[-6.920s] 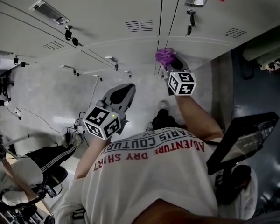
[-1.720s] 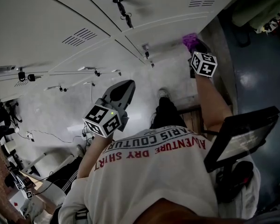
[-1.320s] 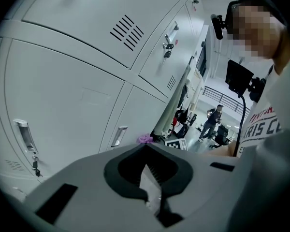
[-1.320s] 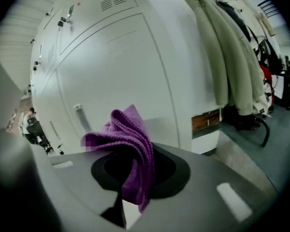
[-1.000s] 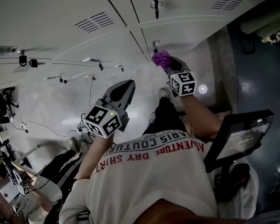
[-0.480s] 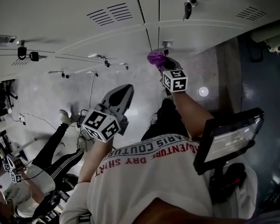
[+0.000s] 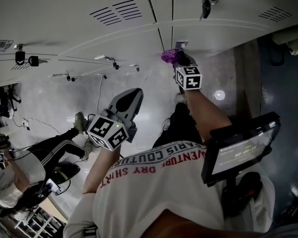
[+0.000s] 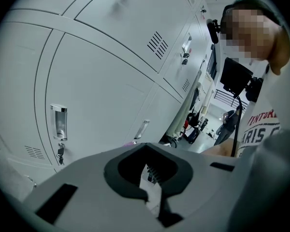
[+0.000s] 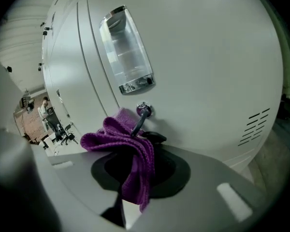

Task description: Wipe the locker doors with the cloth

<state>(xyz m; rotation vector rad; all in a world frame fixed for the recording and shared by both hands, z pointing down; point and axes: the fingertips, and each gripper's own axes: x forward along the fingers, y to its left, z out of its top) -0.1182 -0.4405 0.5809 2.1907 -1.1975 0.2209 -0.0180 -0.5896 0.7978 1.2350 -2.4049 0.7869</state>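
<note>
While still in right gripper (image 7: 181, 62), cloth (image 9: 128, 144) now at key (image 9: 141, 116).

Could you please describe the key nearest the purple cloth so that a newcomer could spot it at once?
Look at the row of pale grey locker doors and find the one whose shiny recessed handle is nearest the purple cloth. Just below that handle, the key juts from a round lock. Other doors carry keys too, but only this one has the cloth bunched right beside it.
</note>
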